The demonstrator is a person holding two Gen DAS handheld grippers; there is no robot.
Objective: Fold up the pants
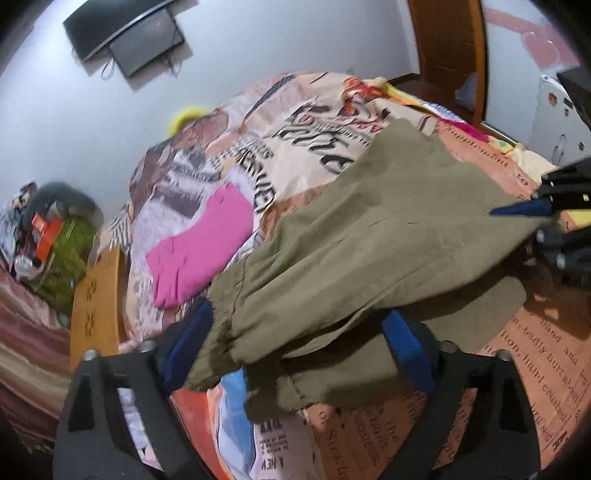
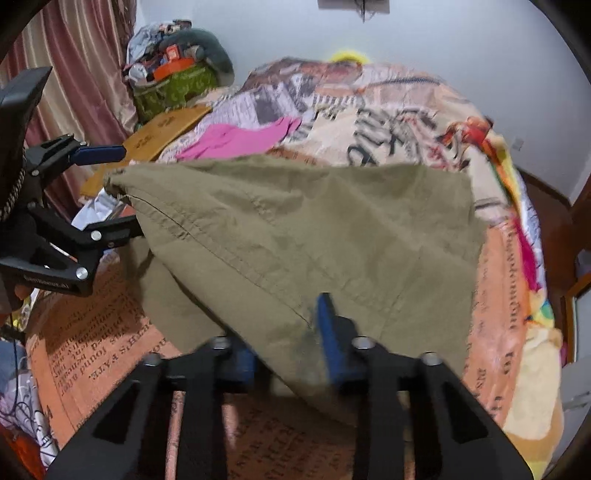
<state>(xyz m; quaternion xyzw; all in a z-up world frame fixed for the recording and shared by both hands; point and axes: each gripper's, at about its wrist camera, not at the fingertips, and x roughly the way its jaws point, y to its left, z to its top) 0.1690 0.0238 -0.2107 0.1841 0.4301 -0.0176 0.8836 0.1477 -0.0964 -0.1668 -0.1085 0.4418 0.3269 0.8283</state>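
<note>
The olive green pants [image 1: 369, 236] hang lifted over the printed bedspread [image 1: 303, 140]. My left gripper [image 1: 303, 332] has its blue pads wide apart with the elastic waistband draped between them. My right gripper [image 2: 288, 332] has its blue pads on either side of a seamed edge of the pants [image 2: 295, 229], holding that edge up. The right gripper also shows at the right edge of the left wrist view [image 1: 532, 210], gripping the cloth. The left gripper shows at the left of the right wrist view [image 2: 110, 192], at the pants' far corner.
A folded pink garment [image 1: 199, 243] lies on the bed beyond the pants. A wooden headboard [image 1: 96, 306] and a pile of clutter with a green bag [image 1: 66, 254] stand at the bed's side. A TV [image 1: 122, 33] hangs on the wall.
</note>
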